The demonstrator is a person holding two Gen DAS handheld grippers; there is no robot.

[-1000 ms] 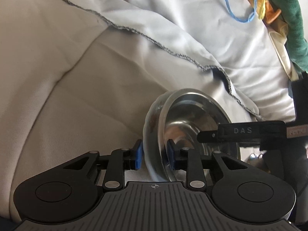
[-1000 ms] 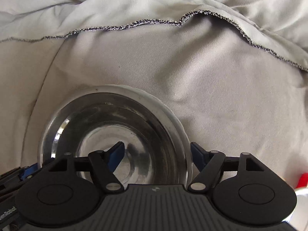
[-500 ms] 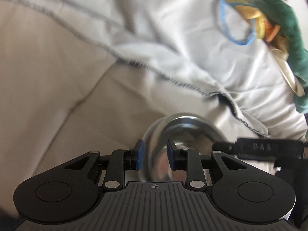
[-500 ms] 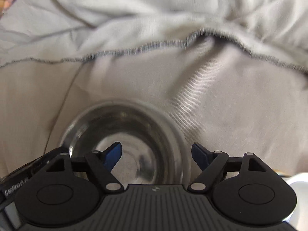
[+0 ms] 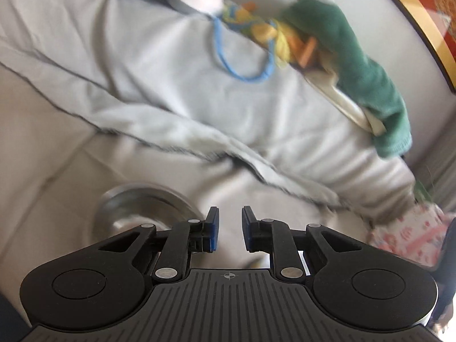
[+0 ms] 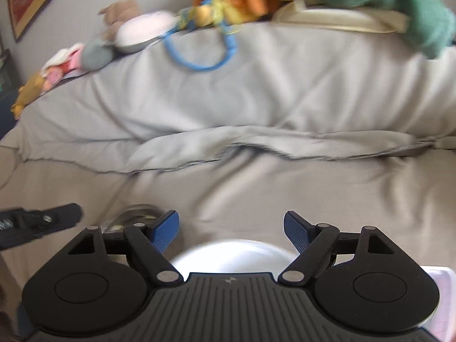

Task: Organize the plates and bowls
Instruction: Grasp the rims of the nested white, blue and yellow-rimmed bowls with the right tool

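Note:
A steel bowl (image 5: 142,208) rests on the pale bed cover, blurred, just left of and below my left gripper (image 5: 230,222). The left jaws are closing to a narrow gap with nothing between them. In the right wrist view only a sliver of the steel bowl (image 6: 136,213) shows behind my left fingertip pad. My right gripper (image 6: 231,228) stands wide open above the cover, holding nothing. A white dish (image 6: 228,253) lies below and behind its fingertips, mostly hidden by the gripper body. The tip of my left gripper (image 6: 42,222) reaches in from the left edge.
A folded grey blanket (image 6: 228,99) rises behind the flat cover. On it lie soft toys (image 6: 114,42), a blue ring (image 5: 242,57) and a green cloth (image 5: 364,71). A pink patterned item (image 5: 410,236) sits at the right. Framed pictures (image 5: 427,14) hang on the wall.
The left gripper let go of the steel bowl's rim, and its jaws narrowed. Both grippers rose and pulled back, so the bowl now lies low and left. The white dish came into the right view.

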